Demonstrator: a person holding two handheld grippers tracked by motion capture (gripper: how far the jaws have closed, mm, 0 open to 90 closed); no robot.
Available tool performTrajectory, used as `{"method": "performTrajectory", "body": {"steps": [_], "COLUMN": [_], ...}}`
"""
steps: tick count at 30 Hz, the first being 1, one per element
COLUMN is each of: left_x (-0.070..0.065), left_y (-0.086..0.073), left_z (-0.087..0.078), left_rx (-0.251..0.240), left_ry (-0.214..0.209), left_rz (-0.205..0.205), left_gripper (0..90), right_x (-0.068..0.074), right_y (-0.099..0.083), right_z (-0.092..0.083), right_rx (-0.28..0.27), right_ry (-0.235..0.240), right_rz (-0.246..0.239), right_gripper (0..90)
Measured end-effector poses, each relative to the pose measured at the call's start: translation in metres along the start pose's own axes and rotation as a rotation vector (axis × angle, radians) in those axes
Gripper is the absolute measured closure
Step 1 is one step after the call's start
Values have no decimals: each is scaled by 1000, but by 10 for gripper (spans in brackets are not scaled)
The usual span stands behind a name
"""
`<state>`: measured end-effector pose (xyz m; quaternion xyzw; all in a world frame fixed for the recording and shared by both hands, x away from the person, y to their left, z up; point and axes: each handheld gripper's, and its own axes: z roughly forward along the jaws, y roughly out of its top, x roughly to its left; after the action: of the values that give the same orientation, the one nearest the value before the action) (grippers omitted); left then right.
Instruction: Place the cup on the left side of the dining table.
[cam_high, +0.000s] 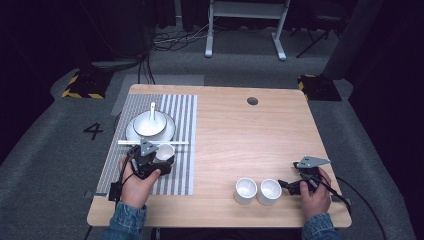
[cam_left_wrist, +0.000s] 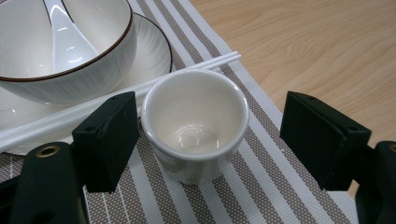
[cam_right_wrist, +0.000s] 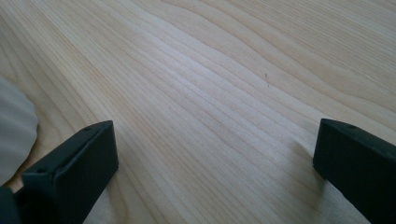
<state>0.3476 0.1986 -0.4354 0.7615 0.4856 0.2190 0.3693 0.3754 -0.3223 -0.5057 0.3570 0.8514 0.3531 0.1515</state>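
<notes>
I see a pale wooden surface (cam_high: 240, 135), squarish with rounded corners and a fine straight grain. On its 9 o'clock side lies a woven placemat (cam_high: 182, 145) of grey and white stripes running from 12 to 6. At the mat's 12 o'clock end sits a round white plate (cam_high: 131, 131) with a ribbed rim, and on it a glossy white bowl (cam_high: 145, 125) with a thin brown edge; a white spoon (cam_high: 152, 107) rests in it, handle toward 12. Just below the plate a pair of white chopsticks (cam_high: 175, 143) lies across the stripes, long axis from 9 to 3.

My left gripper (cam_left_wrist: 208, 140) is low at the mat's middle, held in a hand that comes up from 6 o'clock. Its fingers (cam_left_wrist: 109, 140) stand apart around a small white cup (cam_left_wrist: 194, 123), one just beside the wall, the other clear of it. The cup is glazed, round, upright on the mat with its mouth up, just under the chopsticks.

My right gripper (cam_high: 295, 186) rests at 4 o'clock, pointing toward 9, fingers (cam_right_wrist: 74, 172) spread wide over bare wood. Just beside it stand two more white cups, one (cam_high: 269, 191) near the fingertips, the other (cam_high: 245, 190) touching or almost touching it.
</notes>
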Motion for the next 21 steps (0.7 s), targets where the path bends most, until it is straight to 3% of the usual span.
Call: {"method": "performTrajectory", "body": {"steps": [9, 17, 21], "left_x": [-7, -7, -7], "left_y": [-8, -18, -23], "left_z": [-20, -34, -38], "left_rx": [14, 17, 40], "left_ry": [-14, -16, -26], "left_rz": [35, 40, 55], "left_gripper": [193, 191, 191], "right_x": [0, 1, 1], "right_y": [0, 1, 1], "right_z": [0, 1, 1], "right_rx": [0, -1, -1], "right_ry": [1, 3, 4], "right_rz": [1, -2, -2], "right_gripper": [0, 0, 0]}}
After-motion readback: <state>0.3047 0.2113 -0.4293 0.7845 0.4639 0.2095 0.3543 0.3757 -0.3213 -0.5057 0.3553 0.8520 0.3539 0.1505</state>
